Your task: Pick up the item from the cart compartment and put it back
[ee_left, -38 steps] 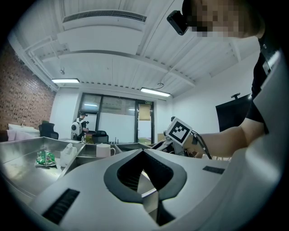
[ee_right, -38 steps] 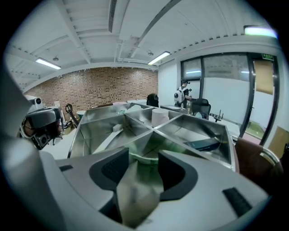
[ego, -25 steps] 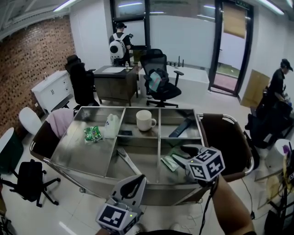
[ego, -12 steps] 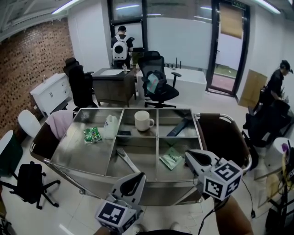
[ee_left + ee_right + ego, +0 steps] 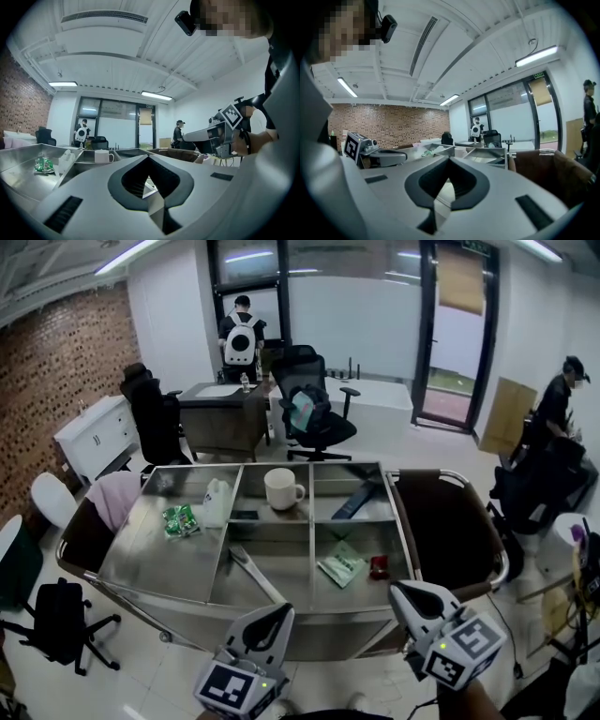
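The steel cart [image 5: 169,563] has several compartments. A green-and-white packet [image 5: 341,565] and a small red item [image 5: 378,566] lie in the near right one. My right gripper [image 5: 405,592] hangs shut and empty just in front of the cart's near rim, clear of that compartment. The left gripper [image 5: 273,617] is also shut with nothing in it, low at the front centre. In the left gripper view its jaws [image 5: 149,158] meet at the tips and the right gripper [image 5: 220,133] shows beyond. The right gripper view shows closed jaws [image 5: 450,161] and the left gripper [image 5: 370,152].
Elsewhere in the cart lie a green snack bag [image 5: 181,519], a white bottle [image 5: 215,501], a white mug [image 5: 280,488], a dark flat bar [image 5: 353,502] and a metal tool [image 5: 255,574]. Office chairs [image 5: 314,413], a desk and people stand behind; brown flaps hang at the cart's ends.
My right gripper drew back from the near right compartment toward me and shut, leaving the packet lying there; the red item now shows. The left gripper barely moved.
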The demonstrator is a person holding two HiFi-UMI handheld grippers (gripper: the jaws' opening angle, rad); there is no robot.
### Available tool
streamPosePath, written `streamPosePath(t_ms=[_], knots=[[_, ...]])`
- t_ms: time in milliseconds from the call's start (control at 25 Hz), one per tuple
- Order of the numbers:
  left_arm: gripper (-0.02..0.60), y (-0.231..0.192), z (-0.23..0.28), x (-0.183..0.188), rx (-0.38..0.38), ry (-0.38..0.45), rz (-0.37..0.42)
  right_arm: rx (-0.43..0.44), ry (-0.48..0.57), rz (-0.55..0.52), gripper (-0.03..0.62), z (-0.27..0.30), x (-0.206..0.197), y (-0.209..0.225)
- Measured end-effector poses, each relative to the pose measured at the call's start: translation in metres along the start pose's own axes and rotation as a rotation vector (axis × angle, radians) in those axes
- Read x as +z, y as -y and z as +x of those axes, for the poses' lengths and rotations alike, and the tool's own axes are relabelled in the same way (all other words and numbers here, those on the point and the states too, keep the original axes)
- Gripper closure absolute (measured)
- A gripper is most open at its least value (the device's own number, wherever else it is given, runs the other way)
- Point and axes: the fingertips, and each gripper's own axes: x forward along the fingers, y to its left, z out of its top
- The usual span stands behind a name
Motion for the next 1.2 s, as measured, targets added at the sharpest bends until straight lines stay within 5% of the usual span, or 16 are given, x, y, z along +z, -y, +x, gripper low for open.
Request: streamPosePath(t_ms=[1200], knots=[[0.581, 0.006, -0.001, -0.003, -0.002, -0.006, 0.000, -0.013, -0.027, -0.021, 0.580, -0.011, -0.029, -0.015]])
